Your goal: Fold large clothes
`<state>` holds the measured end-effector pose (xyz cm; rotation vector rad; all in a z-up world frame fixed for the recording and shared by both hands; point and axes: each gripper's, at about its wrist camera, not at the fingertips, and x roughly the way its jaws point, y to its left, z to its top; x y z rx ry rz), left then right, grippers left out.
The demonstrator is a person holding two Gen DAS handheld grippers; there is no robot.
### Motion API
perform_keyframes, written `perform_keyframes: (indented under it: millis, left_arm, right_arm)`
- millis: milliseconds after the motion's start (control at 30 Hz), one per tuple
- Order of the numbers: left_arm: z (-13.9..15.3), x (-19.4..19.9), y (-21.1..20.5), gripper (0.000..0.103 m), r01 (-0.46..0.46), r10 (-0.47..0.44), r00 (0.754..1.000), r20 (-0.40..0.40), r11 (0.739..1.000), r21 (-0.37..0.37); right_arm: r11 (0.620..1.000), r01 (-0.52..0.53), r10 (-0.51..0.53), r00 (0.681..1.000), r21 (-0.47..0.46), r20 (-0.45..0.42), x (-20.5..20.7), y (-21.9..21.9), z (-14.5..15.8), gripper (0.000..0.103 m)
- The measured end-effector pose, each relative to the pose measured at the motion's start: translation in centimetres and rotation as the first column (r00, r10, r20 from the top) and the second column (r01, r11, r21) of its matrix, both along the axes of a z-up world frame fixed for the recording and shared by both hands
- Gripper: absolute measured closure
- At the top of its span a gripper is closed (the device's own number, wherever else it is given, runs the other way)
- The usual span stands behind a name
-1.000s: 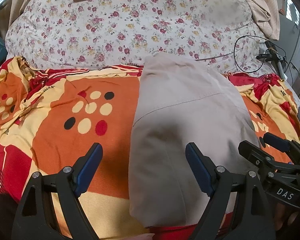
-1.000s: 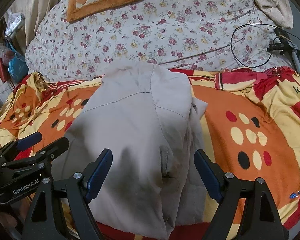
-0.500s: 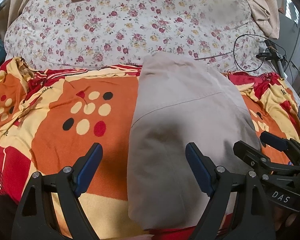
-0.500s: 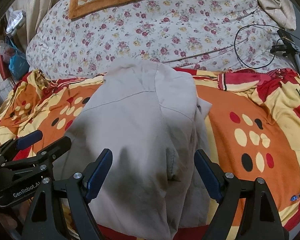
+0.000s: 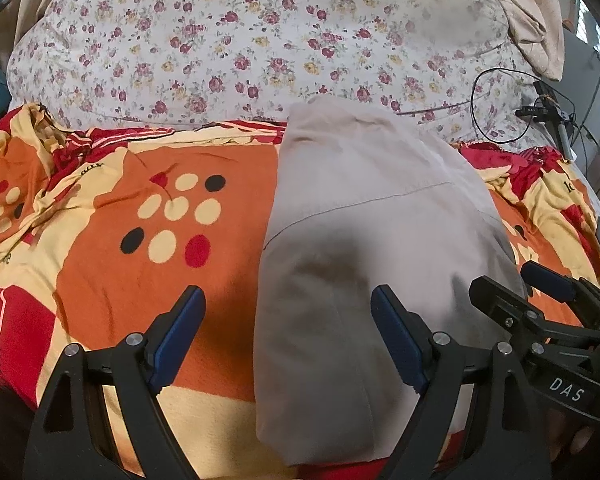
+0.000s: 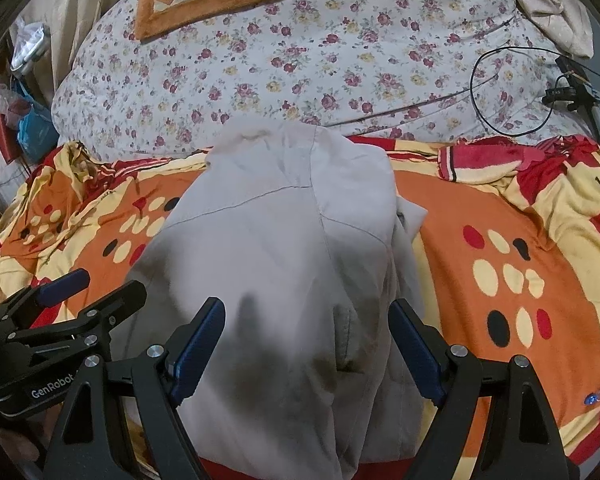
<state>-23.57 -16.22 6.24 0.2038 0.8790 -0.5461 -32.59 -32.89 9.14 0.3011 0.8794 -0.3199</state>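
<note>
While my left claw (image 5: 286, 344) and right claw (image 6: 306, 346) hover wide open and empty, ready for another fold, the smooth beige garment (image 5: 364, 240) lies as a long narrow bundle on the fleecy orange blanket (image 5: 140, 280), a floral quilt (image 5: 236, 52) mounded beyond.

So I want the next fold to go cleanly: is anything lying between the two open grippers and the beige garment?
Nothing visible does. The left gripper and right gripper both hover open directly over the beige garment, which lies on the orange patterned blanket with nothing on top of it.
</note>
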Motion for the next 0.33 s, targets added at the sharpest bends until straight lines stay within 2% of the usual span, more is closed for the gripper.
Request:
perform_keyframes:
  millis: [333]
  left_arm:
    - [-0.1, 0.93, 0.62, 0.018, 0.014, -0.014, 1.0, -0.004, 1.0, -0.022]
  right_arm:
    - [1.0, -0.007, 0.007, 1.0, 0.012, 0.0, 0.33, -0.2, -0.36, 0.018]
